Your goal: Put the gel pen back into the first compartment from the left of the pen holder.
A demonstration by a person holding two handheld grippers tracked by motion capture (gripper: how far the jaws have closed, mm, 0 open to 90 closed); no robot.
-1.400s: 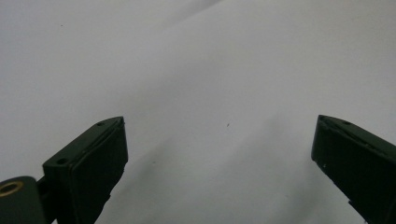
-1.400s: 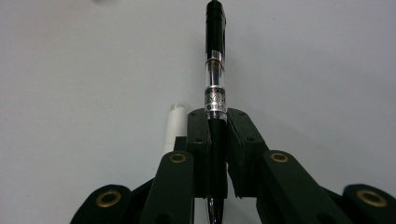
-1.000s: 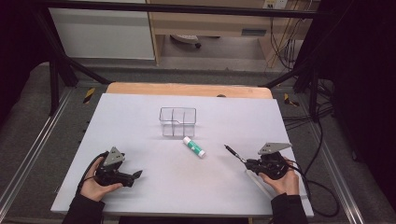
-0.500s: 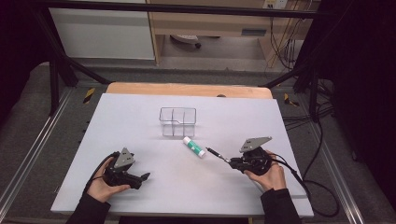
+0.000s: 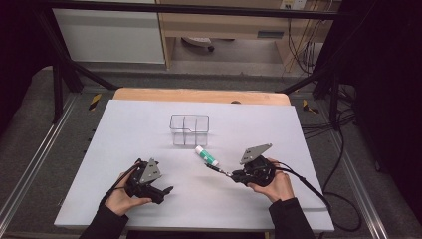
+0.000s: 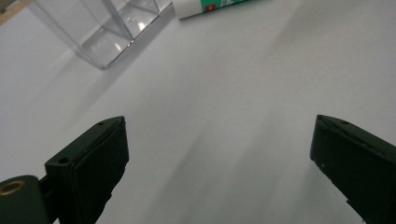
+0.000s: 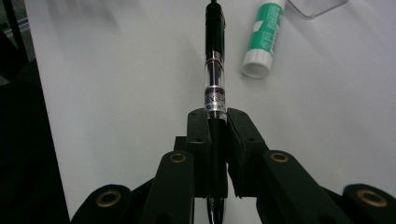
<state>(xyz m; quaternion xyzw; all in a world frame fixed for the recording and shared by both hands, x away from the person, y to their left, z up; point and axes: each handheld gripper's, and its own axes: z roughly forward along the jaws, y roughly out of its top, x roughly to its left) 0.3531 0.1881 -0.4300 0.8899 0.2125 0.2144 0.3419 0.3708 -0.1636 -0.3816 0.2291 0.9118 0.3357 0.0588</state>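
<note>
Seen from the high view, the white table (image 5: 149, 129) carries a clear divided box (image 5: 189, 130) near its middle, with a green-and-white glue stick (image 5: 206, 156) lying just in front of it. The right gripper (image 5: 234, 174) is held low over the table at the right, and a black pen (image 5: 219, 169) is seen sticking out of it toward the glue stick, its far tip close to the stick but apart from it. The left gripper (image 5: 161, 191) is held at the left, well apart from the box.

In the left gripper view, the 2 jaws are seen spread wide with nothing between them, so this claw is released. The box (image 6: 109, 32) and one end of the glue stick (image 6: 210, 7) are caught at the top edge.

In the right gripper view, what the high view leaves too small is made plain: the jaws are clenched on the pen (image 7: 215, 70) at its lower barrel, just below the clear section, with most of its length projecting forward. The glue stick (image 7: 264, 39) lies beside the pen's far part.

The pen is judged light, stiff and smooth, so it may swivel or slip in a narrow pinch. A hold nearer its middle would be steadier.
</note>
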